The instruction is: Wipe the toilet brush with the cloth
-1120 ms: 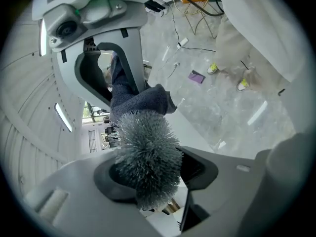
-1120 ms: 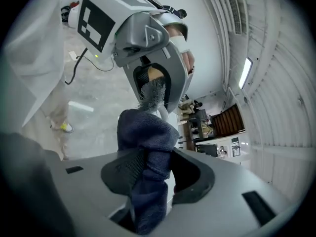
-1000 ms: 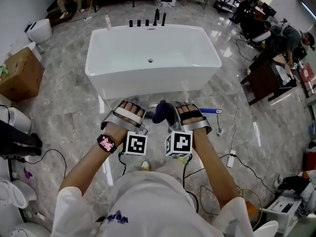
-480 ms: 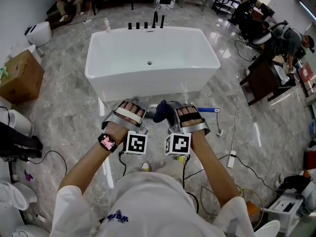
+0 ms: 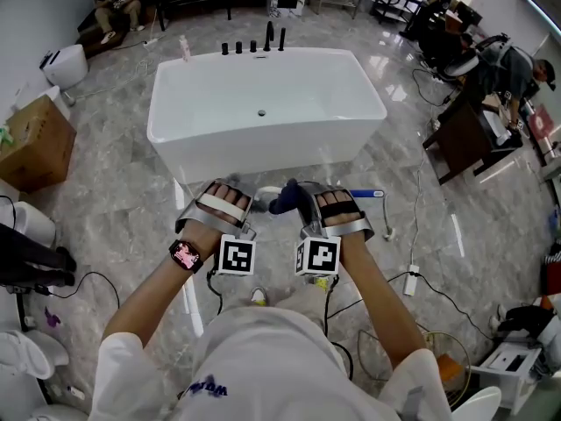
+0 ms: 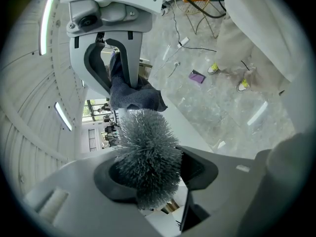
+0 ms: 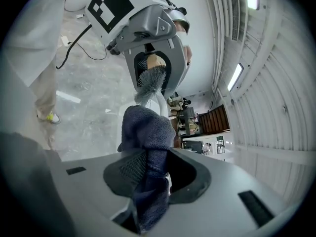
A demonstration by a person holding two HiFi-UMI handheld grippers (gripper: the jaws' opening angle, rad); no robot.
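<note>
Head view: my left gripper (image 5: pixel 235 198) and right gripper (image 5: pixel 305 198) sit side by side, just near of the glossy white bathtub (image 5: pixel 263 152). Open marble floor (image 5: pixel 114 182) lies left and right.

Left gripper view: jaws clamp the toilet brush (image 6: pixel 147 157) at its grey, spiky bristles.

Right gripper view: jaws, just closing, pinch the dark blue terry cloth (image 7: pixel 146 132), bunched over the brush's white handle.

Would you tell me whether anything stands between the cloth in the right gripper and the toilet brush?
Nothing visible does. The right gripper, whose jaws have just been closing on the cloth, holds it directly against the white shaft of the toilet brush, just beyond the bristles sitting in the left gripper.
</note>
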